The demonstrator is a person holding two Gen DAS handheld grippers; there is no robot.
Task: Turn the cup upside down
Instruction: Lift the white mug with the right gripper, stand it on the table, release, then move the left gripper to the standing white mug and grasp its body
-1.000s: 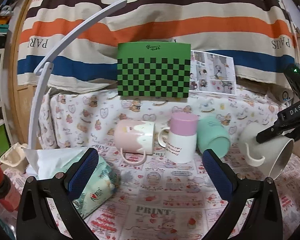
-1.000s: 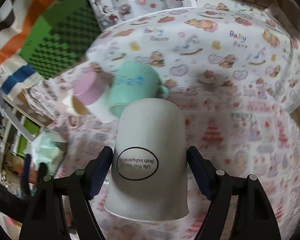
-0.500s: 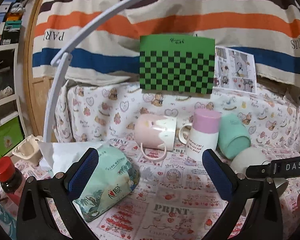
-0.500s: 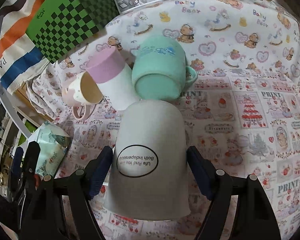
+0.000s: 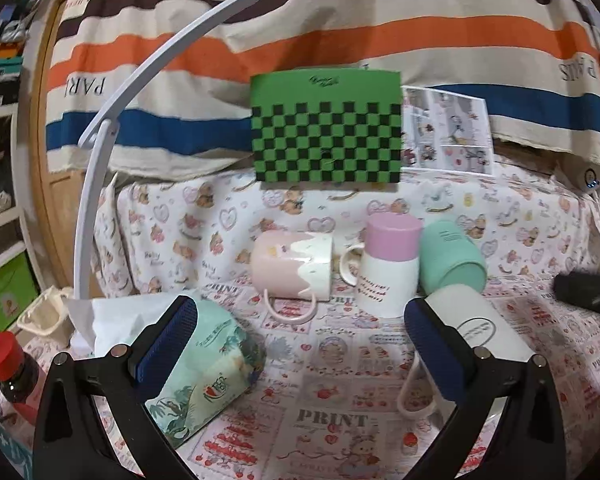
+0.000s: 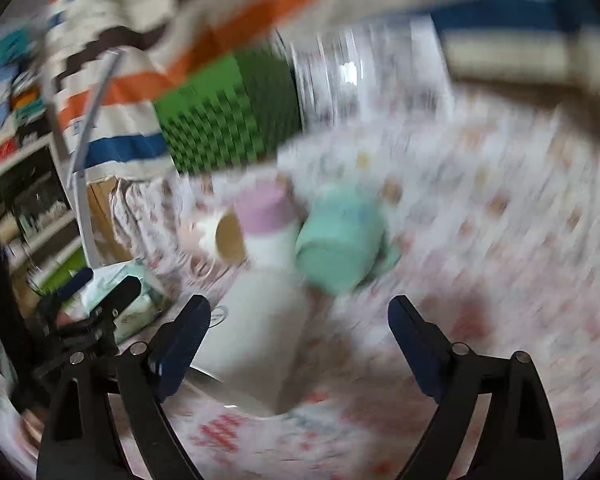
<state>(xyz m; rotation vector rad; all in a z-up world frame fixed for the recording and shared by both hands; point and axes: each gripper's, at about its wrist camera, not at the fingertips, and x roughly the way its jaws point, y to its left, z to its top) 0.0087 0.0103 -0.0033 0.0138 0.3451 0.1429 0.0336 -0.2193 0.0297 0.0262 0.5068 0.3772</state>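
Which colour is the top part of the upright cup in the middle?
Pink; the cup is white below. Clearest in the left wrist view.

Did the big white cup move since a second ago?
Yes. The white cup was up at the right edge, held in the right gripper; now it stands mouth-down on the cloth, in front of the mint cup, released.

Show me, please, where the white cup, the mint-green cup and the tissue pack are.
white cup [image 5: 476, 322], left wrist view, on its side wall by the oval label.
mint-green cup [image 5: 448, 252], left wrist view, on its side wall.
tissue pack [image 5: 208, 364], left wrist view, on its printed wrapper.
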